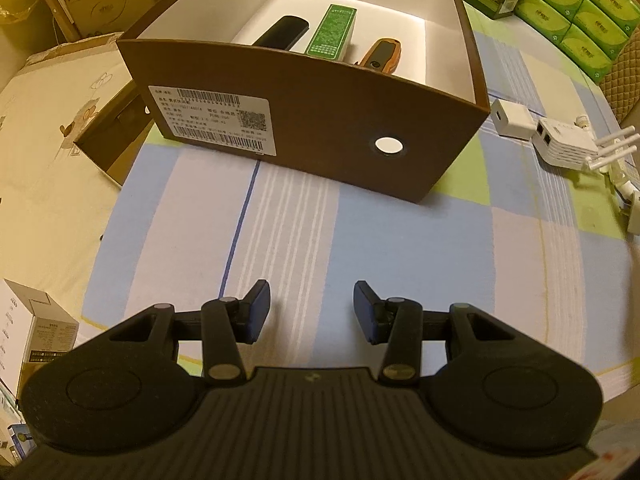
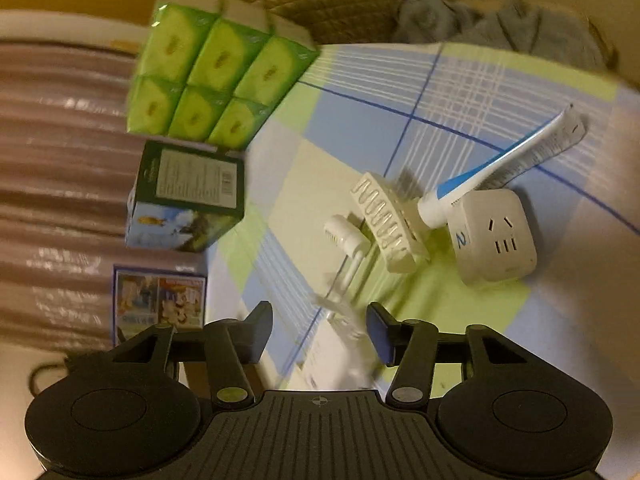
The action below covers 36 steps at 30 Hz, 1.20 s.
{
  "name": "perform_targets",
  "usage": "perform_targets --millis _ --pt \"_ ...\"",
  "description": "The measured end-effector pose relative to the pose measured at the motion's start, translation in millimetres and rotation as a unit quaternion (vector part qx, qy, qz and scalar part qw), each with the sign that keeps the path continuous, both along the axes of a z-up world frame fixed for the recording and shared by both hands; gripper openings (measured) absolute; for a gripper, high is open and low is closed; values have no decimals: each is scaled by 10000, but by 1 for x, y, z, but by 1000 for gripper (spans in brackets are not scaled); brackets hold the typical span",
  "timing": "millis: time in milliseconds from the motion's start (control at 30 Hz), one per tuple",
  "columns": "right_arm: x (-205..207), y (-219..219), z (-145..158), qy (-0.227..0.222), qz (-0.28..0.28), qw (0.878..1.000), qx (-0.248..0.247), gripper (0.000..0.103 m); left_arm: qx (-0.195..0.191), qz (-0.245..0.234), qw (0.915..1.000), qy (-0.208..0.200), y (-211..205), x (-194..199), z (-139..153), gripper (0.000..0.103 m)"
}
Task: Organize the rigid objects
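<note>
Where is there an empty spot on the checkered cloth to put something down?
The widest bare patch lies between the brown box and the left gripper. Another lies between the green tissue packs and the toothpaste tube. It is crowded around the hair clip and cube socket.

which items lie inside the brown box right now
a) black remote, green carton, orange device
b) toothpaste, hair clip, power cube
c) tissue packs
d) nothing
a: in the left wrist view the brown box holds a black remote, a green carton and an orange device.
</note>
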State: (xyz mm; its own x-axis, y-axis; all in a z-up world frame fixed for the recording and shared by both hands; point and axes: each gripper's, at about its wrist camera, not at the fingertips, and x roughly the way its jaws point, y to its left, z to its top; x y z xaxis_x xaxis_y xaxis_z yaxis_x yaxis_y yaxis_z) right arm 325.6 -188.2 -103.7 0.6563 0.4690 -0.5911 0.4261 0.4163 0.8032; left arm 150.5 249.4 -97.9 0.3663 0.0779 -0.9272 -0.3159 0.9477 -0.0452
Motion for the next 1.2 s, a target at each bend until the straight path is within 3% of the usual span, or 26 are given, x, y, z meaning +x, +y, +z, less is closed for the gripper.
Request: perform_targets --millis 167,300,367,400,433,633,700,800,867,933,1000,1133,1200 --pt "-4 38 -6 213 649 9971 -331 50 12 -9 10000 -28 4 4 0 41" --pt "3 69 -7 -107 874 9847 -1506 50 5 10 10000 -66 7 4 1 41" --pt "5 80 -9 -277 1061 9753 -1916 42 -1 28 10000 -61 9 3 0 41" --pt "5 84 -10 -281 1187 9708 -2067 28 -9 42 10000 -53 10 2 -1 41" --pt "6 89 -11 -203 1348 9656 -2212 7 -19 59 10000 -43 11 2 -2 41" --pt "4 79 -8 -202 1914 9484 -2522 7 -59 72 10000 -21 9 1 -4 41" --pt "19 71 -4 -308 2432 9315 -2687 7 -57 47 10000 -19 8 2 -4 41" --pt "36 61 1 -581 3245 8899 -3152 9 -53 -25 10000 -14 4 4 -4 41" --pt "45 56 3 -772 3472 8669 -3492 10 -52 -74 10000 -6 0 5 -4 41" --pt "50 51 6 -897 3208 8556 -3963 10 -64 -105 9999 0 -3 7 -5 41" --pt "50 45 9 -822 2780 8641 -4115 14 -69 -126 9999 -1 -5 7 -5 41" --pt "23 45 14 -453 1968 9039 -3770 60 -51 -57 10000 14 -2 8 -6 41" --pt "7 53 11 -239 1722 9216 -3471 66 -18 -15 10000 36 1 9 -7 41"
